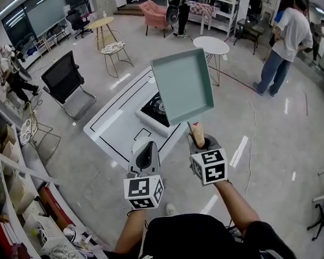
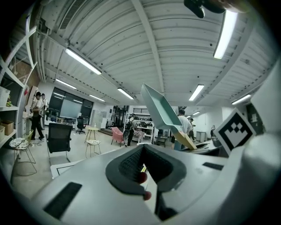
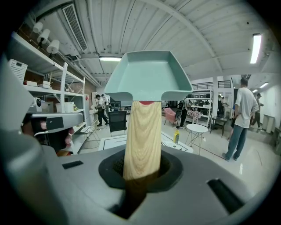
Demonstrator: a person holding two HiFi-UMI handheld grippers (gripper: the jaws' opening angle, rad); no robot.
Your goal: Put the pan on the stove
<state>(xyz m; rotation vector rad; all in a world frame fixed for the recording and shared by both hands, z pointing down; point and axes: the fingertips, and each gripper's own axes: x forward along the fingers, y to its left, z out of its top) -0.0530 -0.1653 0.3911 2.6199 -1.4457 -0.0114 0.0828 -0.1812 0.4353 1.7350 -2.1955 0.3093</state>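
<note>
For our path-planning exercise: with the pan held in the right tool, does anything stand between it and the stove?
Nothing visible does. The right tool holds the pan aloft by its handle; the stove on the white table looks bare, though the pan hides part of it.

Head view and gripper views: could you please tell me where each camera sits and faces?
Head view: on the person's head, steeply down at pan, stove, table; forearms, left gripper, right gripper show.
Left gripper view: on that gripper, facing across the room along its empty jaws.
Right gripper view: on that gripper, along jaws shut on the wooden handle.
All three share the pan.
</note>
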